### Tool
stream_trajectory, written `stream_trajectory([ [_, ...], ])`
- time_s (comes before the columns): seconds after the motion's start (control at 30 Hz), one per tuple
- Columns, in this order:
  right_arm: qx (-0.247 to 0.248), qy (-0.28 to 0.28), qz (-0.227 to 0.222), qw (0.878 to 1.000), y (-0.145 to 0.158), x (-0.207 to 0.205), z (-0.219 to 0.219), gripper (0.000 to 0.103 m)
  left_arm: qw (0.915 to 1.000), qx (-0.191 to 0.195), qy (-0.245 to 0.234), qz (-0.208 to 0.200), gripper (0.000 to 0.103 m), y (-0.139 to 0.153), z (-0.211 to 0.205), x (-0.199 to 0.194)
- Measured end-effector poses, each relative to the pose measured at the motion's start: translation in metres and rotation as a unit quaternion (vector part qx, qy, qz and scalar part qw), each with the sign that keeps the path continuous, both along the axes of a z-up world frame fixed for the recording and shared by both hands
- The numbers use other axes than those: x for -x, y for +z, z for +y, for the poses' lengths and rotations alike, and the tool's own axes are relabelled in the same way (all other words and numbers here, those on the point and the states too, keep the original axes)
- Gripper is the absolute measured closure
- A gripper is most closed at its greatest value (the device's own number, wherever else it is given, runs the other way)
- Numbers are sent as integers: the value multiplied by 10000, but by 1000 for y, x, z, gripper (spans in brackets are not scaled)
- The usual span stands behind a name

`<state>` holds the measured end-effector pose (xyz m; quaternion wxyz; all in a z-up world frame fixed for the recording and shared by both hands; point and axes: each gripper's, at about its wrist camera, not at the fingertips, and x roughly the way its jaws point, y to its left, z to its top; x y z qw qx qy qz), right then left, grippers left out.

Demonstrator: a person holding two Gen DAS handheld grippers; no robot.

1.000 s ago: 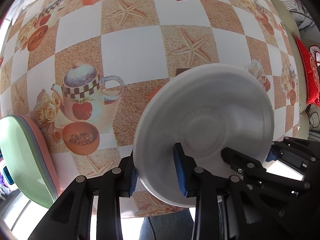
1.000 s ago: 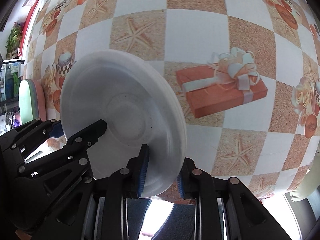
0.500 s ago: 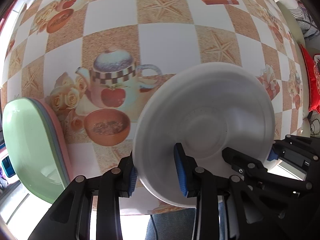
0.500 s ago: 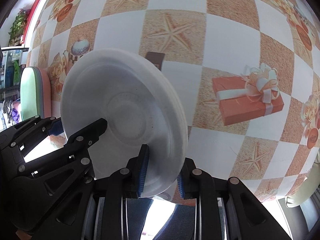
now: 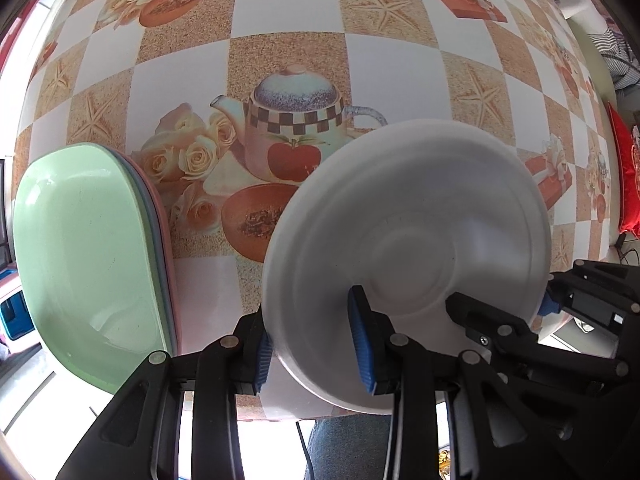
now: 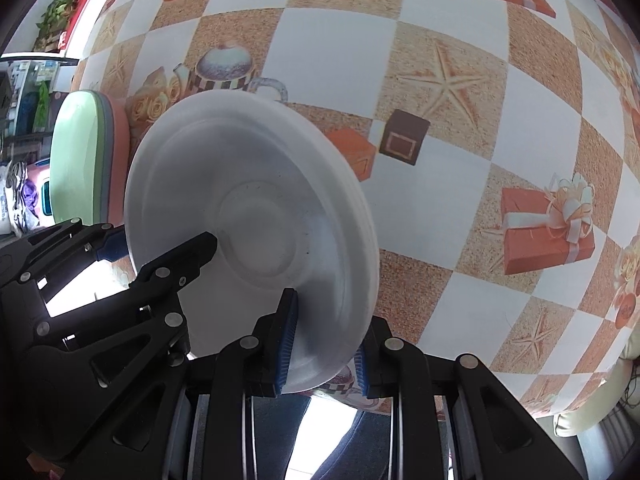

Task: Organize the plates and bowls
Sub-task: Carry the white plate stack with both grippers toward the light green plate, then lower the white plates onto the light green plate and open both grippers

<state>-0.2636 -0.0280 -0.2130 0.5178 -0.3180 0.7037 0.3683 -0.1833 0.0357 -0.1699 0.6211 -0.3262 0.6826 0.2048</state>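
Note:
A white plate (image 5: 408, 248) is held up above the table by both grippers at once. My left gripper (image 5: 316, 344) is shut on its near-left rim. My right gripper (image 6: 322, 344) is shut on its near-right rim; the plate shows in the right wrist view (image 6: 256, 208) too. The right gripper's fingers (image 5: 500, 332) show at the plate's right in the left wrist view. A stack of plates with a green one (image 5: 84, 256) on top, over blue and pink ones, sits at the table's left edge, also in the right wrist view (image 6: 80, 156).
The table (image 5: 288, 20) has a checked cloth printed with teapots, starfish and gift boxes. A red cushion (image 5: 628, 184) lies off the right side. Shelves and clutter (image 6: 24, 92) stand beyond the stack at left. The table's near edge is just below the plate.
Both grippers have carried the white plate leftward, towards the stack. The green stack now looms larger and closer on the left of both views.

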Motion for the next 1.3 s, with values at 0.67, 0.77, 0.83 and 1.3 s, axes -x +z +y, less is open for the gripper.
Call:
stream_trajectory([
  [0.67, -621, 347, 11, 9975, 44, 35, 68, 76, 9945, -786, 688, -54, 66, 64, 55, 33],
  [0.77, -774, 567, 96, 9953, 45, 52, 88, 76, 9907, -873, 1039, 49, 66, 65, 75, 58],
  [0.83, -847, 771, 106, 9934, 41, 68, 105, 76, 9876, -855, 1311, 155, 66, 58, 85, 74],
  [1.3, -832, 1588, 19, 9838, 3, 158, 165, 72, 9719, -1085, 1992, 623, 49, 27, 120, 142],
])
